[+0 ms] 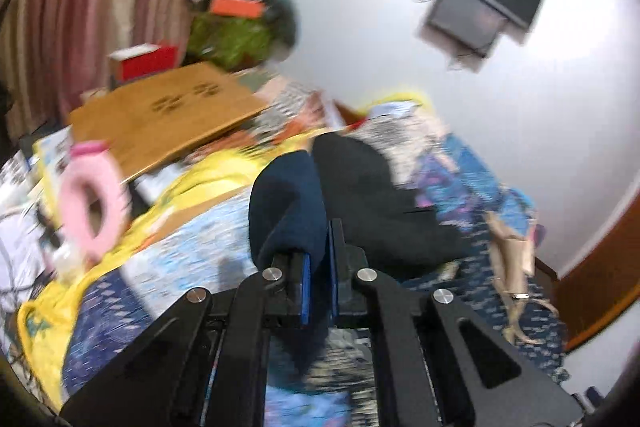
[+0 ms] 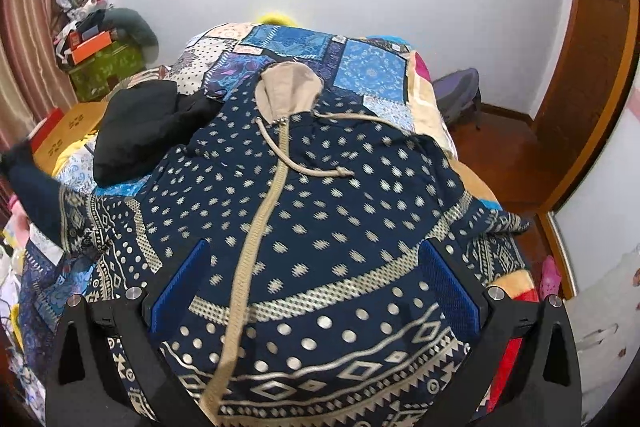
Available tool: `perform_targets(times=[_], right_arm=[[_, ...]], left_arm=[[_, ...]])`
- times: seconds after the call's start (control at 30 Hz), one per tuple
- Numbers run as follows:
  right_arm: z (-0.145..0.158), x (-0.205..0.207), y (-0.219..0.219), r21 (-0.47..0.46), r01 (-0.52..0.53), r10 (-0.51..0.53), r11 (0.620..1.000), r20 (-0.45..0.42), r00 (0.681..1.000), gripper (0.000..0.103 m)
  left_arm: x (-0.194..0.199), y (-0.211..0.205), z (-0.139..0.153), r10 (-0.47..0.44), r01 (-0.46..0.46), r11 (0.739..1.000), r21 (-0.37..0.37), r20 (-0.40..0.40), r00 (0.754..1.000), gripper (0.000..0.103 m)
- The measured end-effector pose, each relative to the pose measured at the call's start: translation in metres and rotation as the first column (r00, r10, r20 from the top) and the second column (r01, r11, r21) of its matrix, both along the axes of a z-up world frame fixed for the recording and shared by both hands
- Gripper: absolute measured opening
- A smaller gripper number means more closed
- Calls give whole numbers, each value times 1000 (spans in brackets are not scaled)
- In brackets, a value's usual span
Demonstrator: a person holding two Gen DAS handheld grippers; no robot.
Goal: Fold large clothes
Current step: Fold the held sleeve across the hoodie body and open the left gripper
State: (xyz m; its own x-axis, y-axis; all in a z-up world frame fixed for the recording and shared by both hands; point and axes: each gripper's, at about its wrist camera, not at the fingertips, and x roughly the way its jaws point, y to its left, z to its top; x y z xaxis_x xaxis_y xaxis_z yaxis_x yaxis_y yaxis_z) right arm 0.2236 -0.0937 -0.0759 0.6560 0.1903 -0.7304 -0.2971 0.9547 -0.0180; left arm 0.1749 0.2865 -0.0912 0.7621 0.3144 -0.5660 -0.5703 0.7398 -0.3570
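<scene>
From the left wrist camera, the left gripper point(image 1: 319, 267) is clenched on a bunch of dark navy cloth point(image 1: 288, 207), which bulges up between and above the blue pads point(image 1: 305, 283); this looks like a sleeve or cuff of the garment, though the picture is blurred and I cannot be sure which part. Beyond it lie a black garment point(image 1: 372, 183), a patchwork quilt point(image 1: 192, 247) with yellow edging, a wooden board point(image 1: 160, 119) and a pink ring point(image 1: 92, 203), all smeared by motion. From the right wrist camera, the right gripper point(image 2: 316, 291) is released, its jaws spread wide and low over the hoodie point(image 2: 320, 211), a navy zip-up with pale dots and banded patterns, lying front up and spread flat on the bed point(image 2: 360, 67) with its tan hood point(image 2: 292, 87) toward the far wall and a drawstring point(image 2: 304, 163) trailing across the chest. The zip point(image 2: 256, 227) runs toward the camera. At the left edge a dark sleeve point(image 2: 36, 195) rises off the quilt, likely the part the other gripper holds. The step in hand seems to be the first fold: bringing one sleeve inward over the body. Next, the sleeve wants carrying across the chest and laying flat, while the free gripper takes the opposite sleeve or steadies the hem.
</scene>
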Motion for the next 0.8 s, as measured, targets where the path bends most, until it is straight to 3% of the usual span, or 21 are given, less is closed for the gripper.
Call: perform_targets(times=[0.27,0.47,0.63,0.8], right_arm=[[-7,2,-36,18,44,-44,999,-19,999,103],[-13,4,-57,34,74,-73,997,-40,997,103],[-18,4,-71,31,94,-92,995,-52,994,103],[-19,5,-81,30,112,-110,993,-57,992,103]], left_arm=[[66,-87,37,-214,212,976,58,34,976,6],[104,-160,30,-376,376,925,55,-1,926,6],[131,-222,7,-520,523,852,22,-77,851,6],[147,-284,-30,-645,660,752,-5,-213,734,6]])
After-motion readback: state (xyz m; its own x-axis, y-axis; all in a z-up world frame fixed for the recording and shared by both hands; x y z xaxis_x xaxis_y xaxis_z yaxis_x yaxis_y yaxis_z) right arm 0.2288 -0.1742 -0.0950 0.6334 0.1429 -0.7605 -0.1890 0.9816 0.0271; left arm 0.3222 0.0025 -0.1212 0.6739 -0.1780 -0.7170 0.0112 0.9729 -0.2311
